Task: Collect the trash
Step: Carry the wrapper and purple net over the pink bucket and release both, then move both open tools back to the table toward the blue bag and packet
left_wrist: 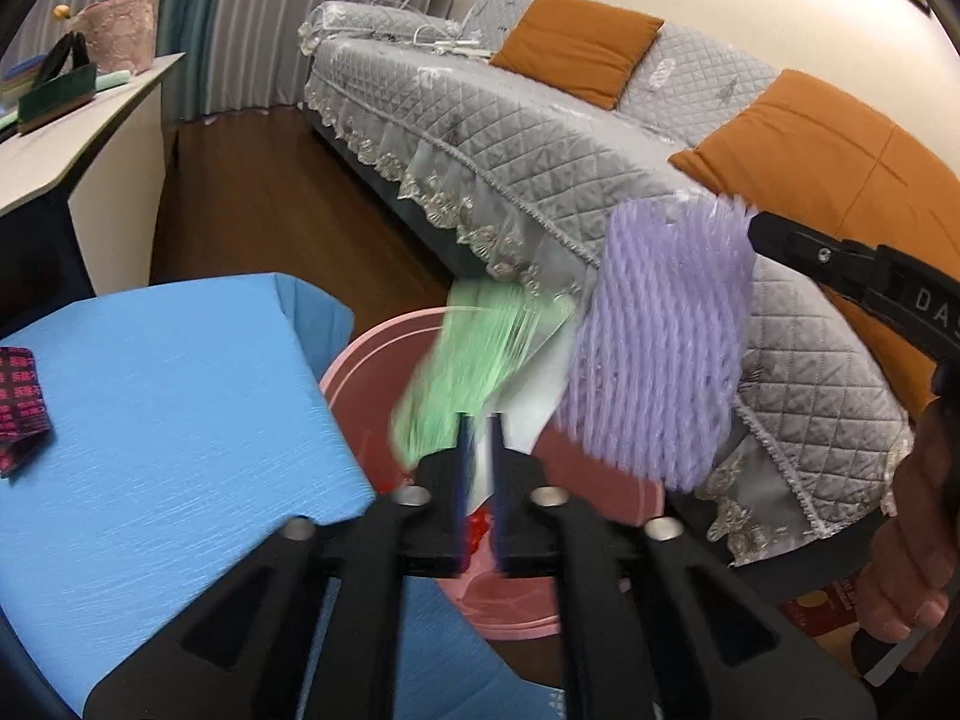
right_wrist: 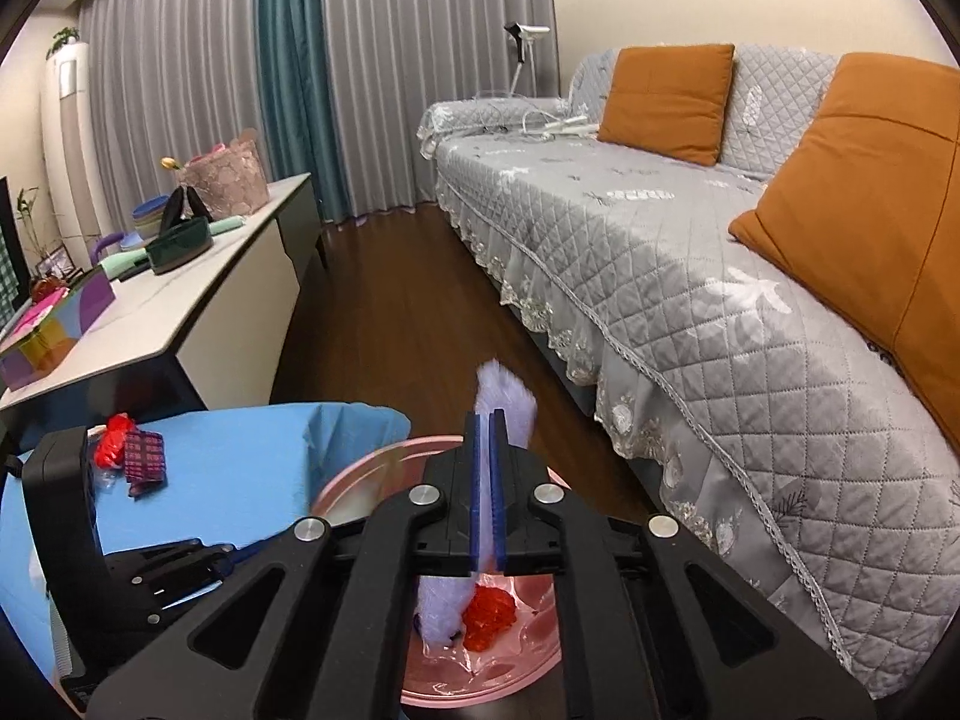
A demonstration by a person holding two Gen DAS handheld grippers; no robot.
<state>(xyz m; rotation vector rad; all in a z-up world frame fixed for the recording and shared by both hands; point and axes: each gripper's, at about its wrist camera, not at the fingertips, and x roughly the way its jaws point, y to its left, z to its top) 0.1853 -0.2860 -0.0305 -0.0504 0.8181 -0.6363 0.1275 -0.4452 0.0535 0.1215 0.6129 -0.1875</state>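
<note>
Table top, blue-covered, sits at far left of the left wrist view; a dark patterned wrapper lies on it, not yet collected. The right wrist view shows a red crumpled wrapper just beside that one, also on the blue cover.

Pink bin stands on the floor between table and sofa. Red trash and clear film already lie on its bottom, so part of the job is done.

Left gripper hangs over the bin, jaws standing slightly apart with a green-and-white packet between them. The packet is motion-blurred; whether the pads press on it or it is slipping free I cannot tell.

Purple foam net comes next to the right, hanging over the bin's sofa side. Right gripper has it between its blue pads, jaws nearly together; the net passes through the narrow slot and trails down into the bin. Grip looks loose.

Judgement: two pieces are at the drop point; at least two wrappers remain on the table.
</note>
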